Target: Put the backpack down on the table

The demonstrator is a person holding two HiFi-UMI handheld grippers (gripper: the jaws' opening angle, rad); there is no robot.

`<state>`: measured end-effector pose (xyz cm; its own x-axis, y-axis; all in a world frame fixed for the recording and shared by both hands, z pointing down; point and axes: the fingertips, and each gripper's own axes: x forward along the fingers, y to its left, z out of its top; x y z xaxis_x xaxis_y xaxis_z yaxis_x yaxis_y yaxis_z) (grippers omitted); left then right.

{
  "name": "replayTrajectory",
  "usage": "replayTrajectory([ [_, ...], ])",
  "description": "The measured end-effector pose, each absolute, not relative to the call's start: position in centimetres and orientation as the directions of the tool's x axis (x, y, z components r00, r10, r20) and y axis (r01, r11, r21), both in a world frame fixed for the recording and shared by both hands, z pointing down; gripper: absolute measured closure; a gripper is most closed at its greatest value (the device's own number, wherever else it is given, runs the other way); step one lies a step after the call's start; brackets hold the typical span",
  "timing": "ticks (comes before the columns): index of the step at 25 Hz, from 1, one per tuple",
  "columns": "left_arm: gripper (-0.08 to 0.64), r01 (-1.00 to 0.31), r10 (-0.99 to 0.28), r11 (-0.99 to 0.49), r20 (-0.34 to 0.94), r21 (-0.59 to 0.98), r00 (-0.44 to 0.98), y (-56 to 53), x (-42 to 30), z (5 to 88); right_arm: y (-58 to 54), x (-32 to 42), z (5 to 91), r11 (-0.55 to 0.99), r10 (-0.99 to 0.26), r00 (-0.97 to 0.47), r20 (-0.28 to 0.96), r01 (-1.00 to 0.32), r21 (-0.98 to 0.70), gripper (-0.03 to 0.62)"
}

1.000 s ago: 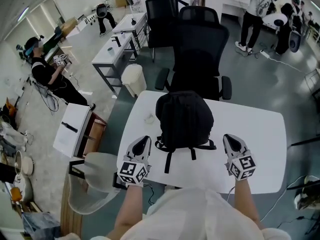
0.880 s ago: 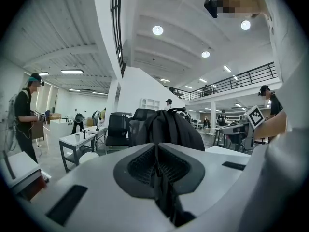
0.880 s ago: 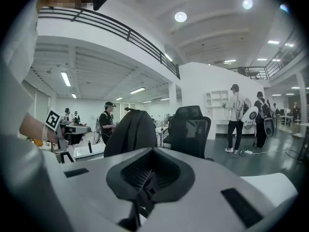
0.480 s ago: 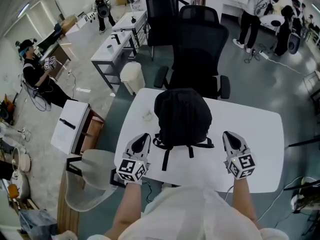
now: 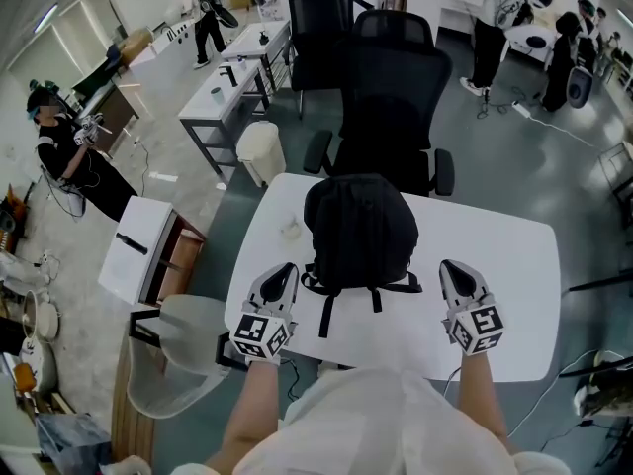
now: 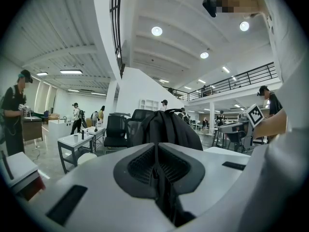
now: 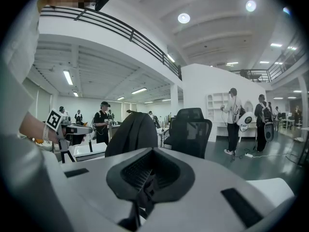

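black backpack (image 5: 361, 231) on white table (image 5: 514, 265), between left claw (image 5: 286, 268) and right claw (image 5: 448, 265)

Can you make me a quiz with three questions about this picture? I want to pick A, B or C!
1. Where is the backpack?
A. on the white table
B. on a shelf
C. in a box

2. What colour is the backpack?
A. red
B. black
C. yellow

3. How are the left tongs and the right tongs?
A. both shut and empty
B. both wide open
C. both shut on a strap

Answers:
1 A: it stands on the tabletop, between the two tongs.
2 B: it is black all over.
3 A: each gripper view shows the jaws together with nothing between them.
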<state>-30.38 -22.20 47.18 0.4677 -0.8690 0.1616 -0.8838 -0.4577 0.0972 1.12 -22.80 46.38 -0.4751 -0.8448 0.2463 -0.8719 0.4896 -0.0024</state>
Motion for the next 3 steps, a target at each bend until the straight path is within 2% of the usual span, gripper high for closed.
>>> replayTrajectory([
  [3,0.522,-0.883,-0.868,-0.459,0.162,0.096,0.469,-22.33,-30.32,47.04,-22.86,1.08,46.32,0.49,-0.844,-0.476,0.248,-0.871,-0.002,0.575],
])
